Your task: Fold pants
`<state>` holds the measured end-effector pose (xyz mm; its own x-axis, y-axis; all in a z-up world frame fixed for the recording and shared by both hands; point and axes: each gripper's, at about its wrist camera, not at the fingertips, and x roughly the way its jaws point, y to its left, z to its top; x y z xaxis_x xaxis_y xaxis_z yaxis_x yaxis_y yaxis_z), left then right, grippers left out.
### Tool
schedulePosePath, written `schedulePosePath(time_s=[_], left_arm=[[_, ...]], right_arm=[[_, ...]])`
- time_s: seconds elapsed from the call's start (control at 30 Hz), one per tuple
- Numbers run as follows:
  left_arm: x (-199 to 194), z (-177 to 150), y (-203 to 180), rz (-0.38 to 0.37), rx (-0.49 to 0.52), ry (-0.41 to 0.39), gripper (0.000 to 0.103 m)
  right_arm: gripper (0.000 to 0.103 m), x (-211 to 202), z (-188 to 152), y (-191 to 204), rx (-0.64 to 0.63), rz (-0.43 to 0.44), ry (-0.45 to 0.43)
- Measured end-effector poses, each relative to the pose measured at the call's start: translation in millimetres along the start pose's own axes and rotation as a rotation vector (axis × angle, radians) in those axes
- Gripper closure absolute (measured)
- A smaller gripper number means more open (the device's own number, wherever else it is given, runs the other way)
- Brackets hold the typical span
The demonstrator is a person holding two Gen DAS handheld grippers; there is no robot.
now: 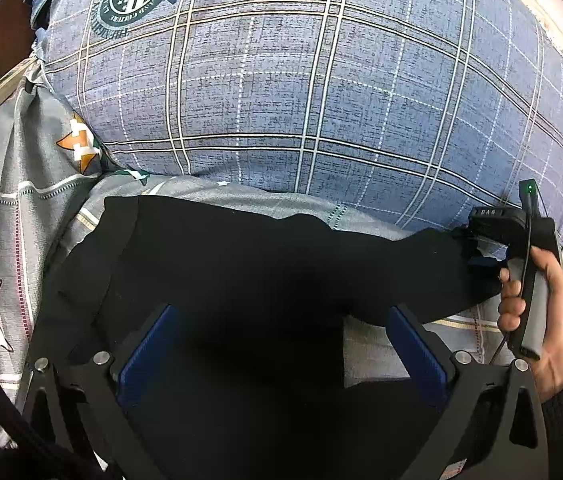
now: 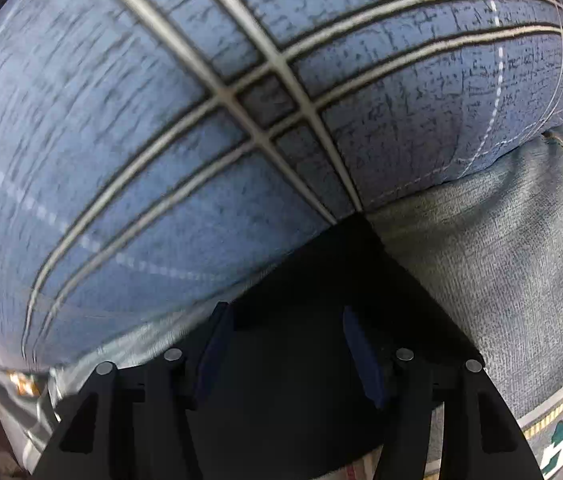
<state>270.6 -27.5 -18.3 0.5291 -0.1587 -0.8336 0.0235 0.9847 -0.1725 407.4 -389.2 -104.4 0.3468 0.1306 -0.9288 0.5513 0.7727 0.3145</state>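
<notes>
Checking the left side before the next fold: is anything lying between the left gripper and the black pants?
Nothing visible does. The left gripper is open with the black pants directly between and under its fingers. The big blue plaid pillow lies beyond the pants, not in the way.

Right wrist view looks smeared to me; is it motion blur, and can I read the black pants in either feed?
Right wrist view: the blue plaid pillow streaks at left, sharper at right, so likely motion blur. Both views: the black fabric pants show as flat black with few creases visible. Left wrist view: sharp, with heavy fisheye bulging.
</notes>
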Motion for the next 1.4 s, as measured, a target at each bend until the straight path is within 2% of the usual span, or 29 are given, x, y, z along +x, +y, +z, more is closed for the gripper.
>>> schedulePosePath(time_s=[0.1, 0.17, 0.2, 0.23, 0.27, 0.3, 0.43, 0.53, 0.6, 0.67, 0.73, 0.77, 0.83, 0.87, 0.9, 1.0, 1.07, 1.13, 1.2, 1.27, 1.3, 1.33, 1.4], left_arm=[[8, 2, 5, 0.006, -0.020, 0.022, 0.000], [12, 3, 8, 0.014, -0.027, 0.030, 0.000], [14, 4, 9, 0.021, -0.028, 0.033, 0.000], [16, 4, 10, 0.027, -0.029, 0.036, 0.000], [16, 4, 11, 0.028, -0.036, 0.040, 0.000], [17, 4, 12, 0.021, -0.043, 0.044, 0.000], [14, 2, 11, -0.002, -0.044, 0.042, 0.000], [8, 2, 8, -0.032, -0.043, 0.023, 0.000], [6, 3, 7, -0.073, -0.053, 0.021, 0.000], [3, 1, 7, -0.123, -0.065, 0.015, 0.000], [0, -1, 6, -0.152, -0.068, 0.008, 0.000], [-1, -2, 5, -0.161, -0.066, 0.006, 0.000], [0, -3, 3, -0.169, -0.054, 0.010, 0.000], [2, -2, 1, -0.164, -0.047, 0.016, 0.000], [5, 0, -2, -0.161, -0.043, 0.018, 0.000], [23, 9, -15, -0.124, -0.030, 0.100, 0.000], [31, 19, -25, -0.154, -0.042, 0.157, 0.001], [34, 36, -37, -0.209, -0.080, 0.180, 0.001], [39, 49, -51, -0.170, -0.081, 0.193, 0.001], [61, 58, -71, -0.067, -0.020, 0.258, 0.002], [73, 59, -79, -0.030, 0.010, 0.297, 0.011], [90, 58, -87, 0.042, 0.059, 0.348, 0.019], [105, 51, -87, 0.162, 0.096, 0.390, 0.073]], right_arm=[[0.036, 10, 7, 12, -0.038, -0.065, 0.018], [0.038, 19, 5, 27, -0.139, -0.165, 0.018], [0.053, 22, 0, 37, -0.205, -0.248, 0.014], [0.063, 19, -5, 41, -0.242, -0.302, 0.000], [0.086, 10, -12, 39, -0.247, -0.277, -0.006], [0.098, 2, -17, 34, -0.228, -0.247, -0.008], [0.098, -60, -53, 10, -0.255, -0.143, -0.131], [0.098, -126, -97, -20, -0.208, 0.037, -0.237], [0.098, -166, -134, -43, -0.175, 0.193, -0.311], [0.098, -187, -164, -53, -0.143, 0.277, -0.357], [0.098, -187, -190, -71, -0.131, 0.348, -0.401], [0.098, -179, -199, -77, -0.119, 0.341, -0.392], [0.098, -162, -197, -88, -0.070, 0.316, -0.306], [0.098, -160, -196, -91, -0.051, 0.363, -0.289], [0.098, -163, -193, -91, -0.049, 0.382, -0.296], [0.098, -175, -191, -82, -0.088, 0.341, -0.342], [0.098, -170, -188, -86, -0.075, 0.369, -0.327], [0.098, -165, -184, -91, -0.060, 0.389, -0.310], [0.098, -161, -189, -96, -0.044, 0.396, -0.303], [0.098, -159, -187, -100, -0.023, 0.420, -0.289], [0.098, -159, -187, -103, -0.010, 0.430, -0.286], [0.098, -158, -186, -106, -0.004, 0.438, -0.283], [0.098, -157, -184, -107, -0.002, 0.435, -0.275]])
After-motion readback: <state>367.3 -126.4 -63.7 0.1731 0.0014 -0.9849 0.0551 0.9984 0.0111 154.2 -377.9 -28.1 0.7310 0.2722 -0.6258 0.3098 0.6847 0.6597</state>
